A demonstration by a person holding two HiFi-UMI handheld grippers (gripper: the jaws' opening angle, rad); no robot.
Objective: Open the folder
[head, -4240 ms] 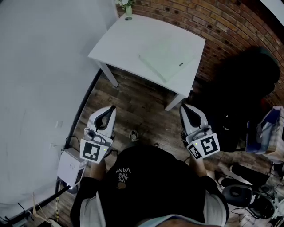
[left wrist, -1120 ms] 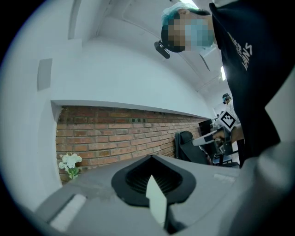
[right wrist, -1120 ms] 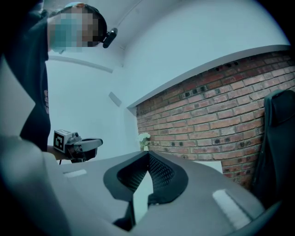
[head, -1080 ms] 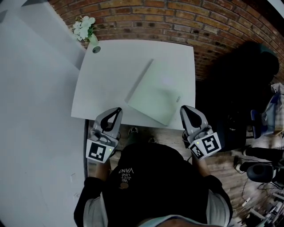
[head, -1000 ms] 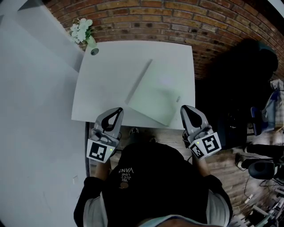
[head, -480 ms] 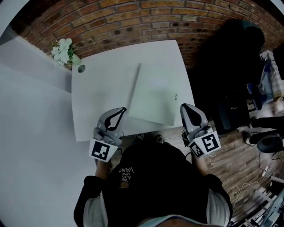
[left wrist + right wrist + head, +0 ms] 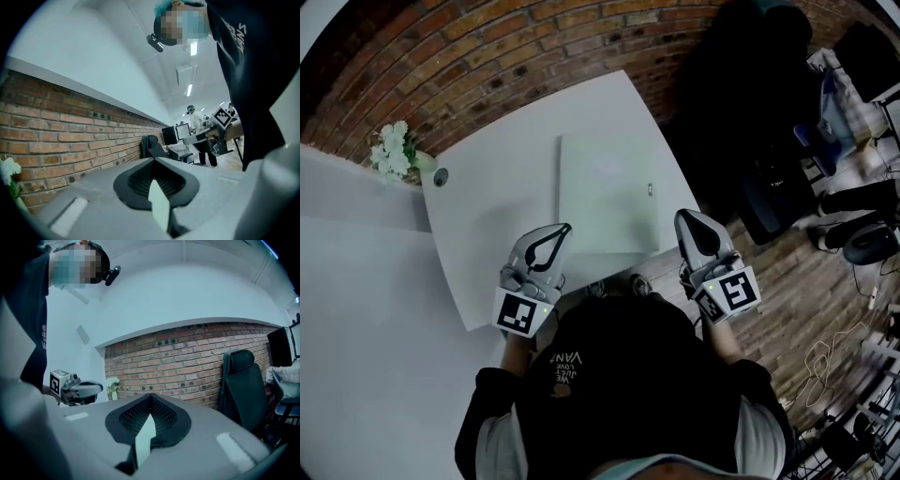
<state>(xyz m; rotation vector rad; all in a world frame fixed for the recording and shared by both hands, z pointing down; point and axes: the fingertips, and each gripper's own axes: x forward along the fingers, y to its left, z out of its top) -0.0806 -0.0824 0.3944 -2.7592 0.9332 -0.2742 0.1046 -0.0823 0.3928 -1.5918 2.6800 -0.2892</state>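
Observation:
A pale green folder (image 7: 605,192) lies shut and flat on the white table (image 7: 487,216), with a small clasp (image 7: 649,189) near its right edge. In the head view my left gripper (image 7: 563,228) is shut and empty, its tip over the folder's near left corner. My right gripper (image 7: 681,217) is shut and empty too, at the table's near right corner just right of the folder. Both point about level toward the brick wall. In each gripper view the jaws meet with nothing between them: left gripper (image 7: 153,160), right gripper (image 7: 150,396). The folder is hidden in both gripper views.
A small vase of white flowers (image 7: 396,153) stands at the table's far left corner against the brick wall (image 7: 506,42). A dark office chair (image 7: 764,183) and cables (image 7: 834,352) crowd the floor to the right. A white wall (image 7: 366,356) lies to the left.
The person has come up to the table and turned, so table and folder swing left in view. The left gripper has moved over the table's near edge. Both jaws stay shut.

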